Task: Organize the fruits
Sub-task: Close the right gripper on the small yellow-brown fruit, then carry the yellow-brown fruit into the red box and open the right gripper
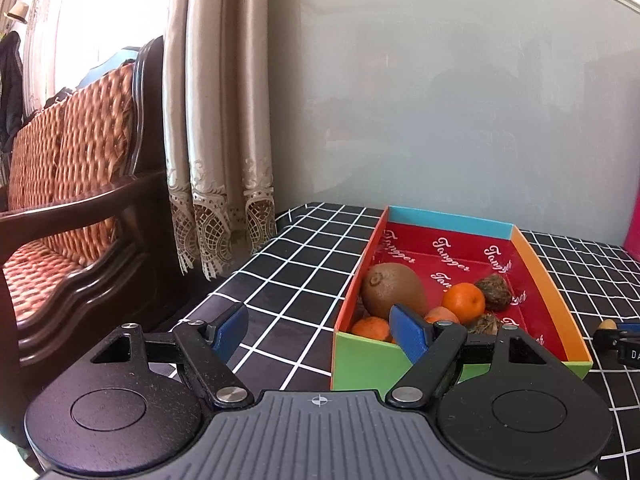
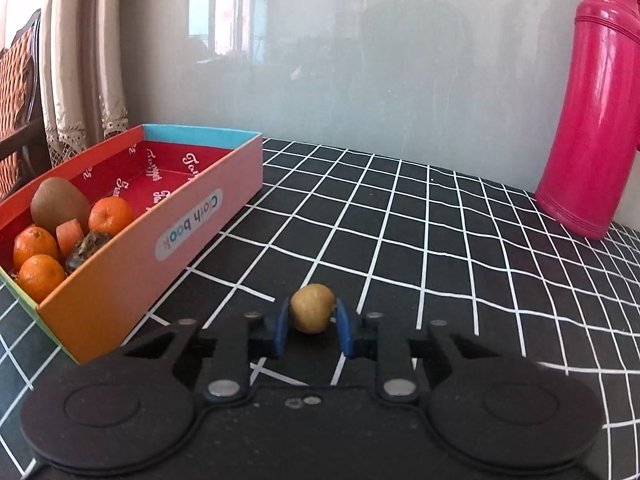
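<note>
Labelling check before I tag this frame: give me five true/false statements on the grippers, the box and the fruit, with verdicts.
1. The right gripper is shut on a small tan fruit. True.
2. The left gripper holds an orange. False: its jaws are wide open with nothing between them.
3. The kiwi lies inside the box. True.
4. The box is empty apart from the kiwi. False: several oranges and dark wrinkled fruits are in it too.
5. The pink flask stands in the box. False: it stands on the checked cloth, off to the right of the box.
</note>
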